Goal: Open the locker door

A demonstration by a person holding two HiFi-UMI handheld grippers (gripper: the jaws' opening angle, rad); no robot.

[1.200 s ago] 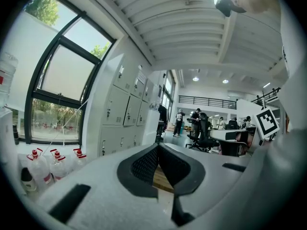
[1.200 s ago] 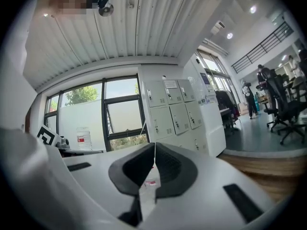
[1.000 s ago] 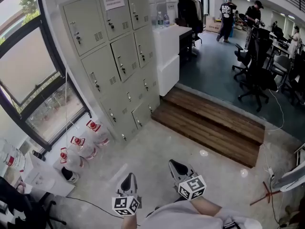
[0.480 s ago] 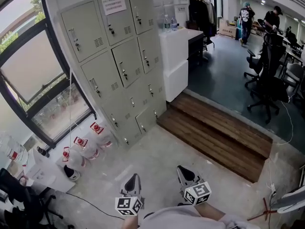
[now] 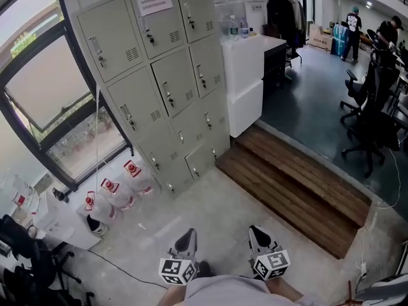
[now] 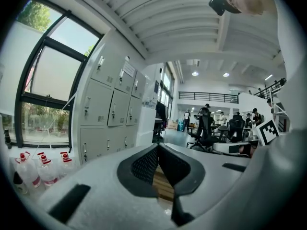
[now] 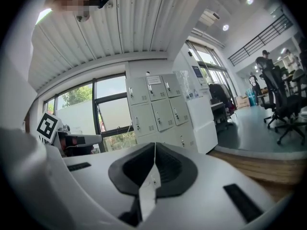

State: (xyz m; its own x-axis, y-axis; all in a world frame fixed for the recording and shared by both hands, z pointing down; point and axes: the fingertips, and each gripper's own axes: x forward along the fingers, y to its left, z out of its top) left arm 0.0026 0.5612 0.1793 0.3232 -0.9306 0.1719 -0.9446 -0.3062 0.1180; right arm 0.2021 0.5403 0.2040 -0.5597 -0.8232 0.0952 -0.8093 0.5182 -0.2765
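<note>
– Head view first: where are the lockers (image 5: 159,75) from the two tools?

– Ahead and off to the left, beside the window (image 5: 51,101), well apart from both. The left tool (image 5: 189,236) and the right tool (image 5: 257,233) sit low by the person's body, over bare floor (image 5: 210,203), pointing forward.

– Which one is nearer?

– The left tool, by a little, since the lockers stand on its side. The right tool has the wooden step (image 5: 293,183) more in front of it.

– And the state of the tools?

– Left gripper view shows its jaws meeting at the tips with nothing between them. Right gripper view shows its jaws pressed together along the seam, also empty.

– How do the doors lie?

– All look closed: upright panels in three columns. Each small latch (image 5: 167,97) sits near its door's left edge as the head sees it, with its long axis running up and down. I'd judge the hinges are on the right, so a door should swing out toward the step side.

– So what does the coming move turn on?

– Getting closer, forward and to the left. Nothing is within reach yet, and I cannot tell which door is meant. The water bottles (image 5: 115,193) on the floor at the window end stand near the bottom-left doors, so coming in from the step side looks cleaner.
</note>
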